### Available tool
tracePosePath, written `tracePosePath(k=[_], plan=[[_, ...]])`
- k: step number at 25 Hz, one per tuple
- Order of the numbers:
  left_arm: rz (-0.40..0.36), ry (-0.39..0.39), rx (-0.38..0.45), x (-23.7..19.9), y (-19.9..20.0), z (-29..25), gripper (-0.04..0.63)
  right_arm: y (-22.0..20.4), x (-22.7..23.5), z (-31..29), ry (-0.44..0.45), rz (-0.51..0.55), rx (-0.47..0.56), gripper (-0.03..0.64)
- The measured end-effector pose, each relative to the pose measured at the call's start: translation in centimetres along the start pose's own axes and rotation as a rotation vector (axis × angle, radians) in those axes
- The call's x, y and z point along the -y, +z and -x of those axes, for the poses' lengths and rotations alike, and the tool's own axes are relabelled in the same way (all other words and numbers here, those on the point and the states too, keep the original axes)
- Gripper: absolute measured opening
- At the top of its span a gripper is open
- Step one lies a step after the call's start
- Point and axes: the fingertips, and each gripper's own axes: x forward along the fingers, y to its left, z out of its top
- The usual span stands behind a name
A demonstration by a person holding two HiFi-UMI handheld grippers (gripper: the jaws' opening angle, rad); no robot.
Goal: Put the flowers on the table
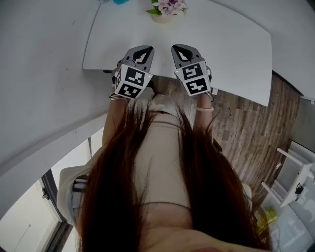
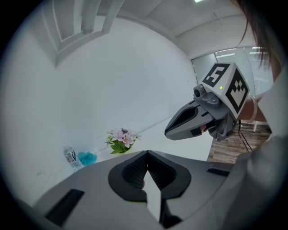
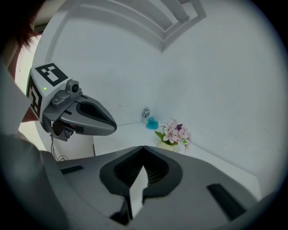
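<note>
**Claw state.** The left claw (image 1: pixel 141 50) is fully closed: in the left gripper view its two jaws meet along one line and nothing is between them. The right claw (image 1: pixel 184 49) is in the same condition, with the jaws together and empty in the right gripper view. Neither claw touches any object.

**Claw position.** In the head view both claws are held side by side over the near edge of the table (image 1: pixel 226 47), left claw on the left and right claw on the right. There is a narrow gap between them. Both noses point toward the far side of the table. Each gripper view shows the other claw beside it in the air, clear of the tabletop.

**Task object.** The flowers (image 1: pixel 170 6) are a small bunch of pale pink blooms with green leaves. They stand upright in a pale pot (image 1: pixel 162 18) at the far edge of the table, close to the white wall (image 2: pixel 112 81). They are well apart from both claws, and roughly in line with the gap between them.

**Other items.** A clear bottle (image 2: pixel 69 156) and a teal object (image 2: pixel 87 157) are just beside each other at the far left of the table, left of the flowers and next to the wall. To the right of the table there is wooden floor (image 1: pixel 246 128).
</note>
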Motion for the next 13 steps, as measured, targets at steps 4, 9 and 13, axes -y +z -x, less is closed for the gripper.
tracePosePath(k=[4, 9, 13], plan=[[0.003, 0.000, 0.000, 0.6, 0.4, -0.2, 0.003, -0.4, 0.5, 0.5, -0.011, -0.007, 0.014, 0.022], [0.000, -0.007, -0.004, 1.1, 0.7, -0.4, 0.003, -0.5, 1.0, 0.8, -0.021, -0.012, 0.023, 0.022], [0.005, -0.003, -0.004, 0.8, 1.0, -0.8, 0.003, -0.5, 1.6, 0.6, -0.028, -0.009, 0.024, 0.022]])
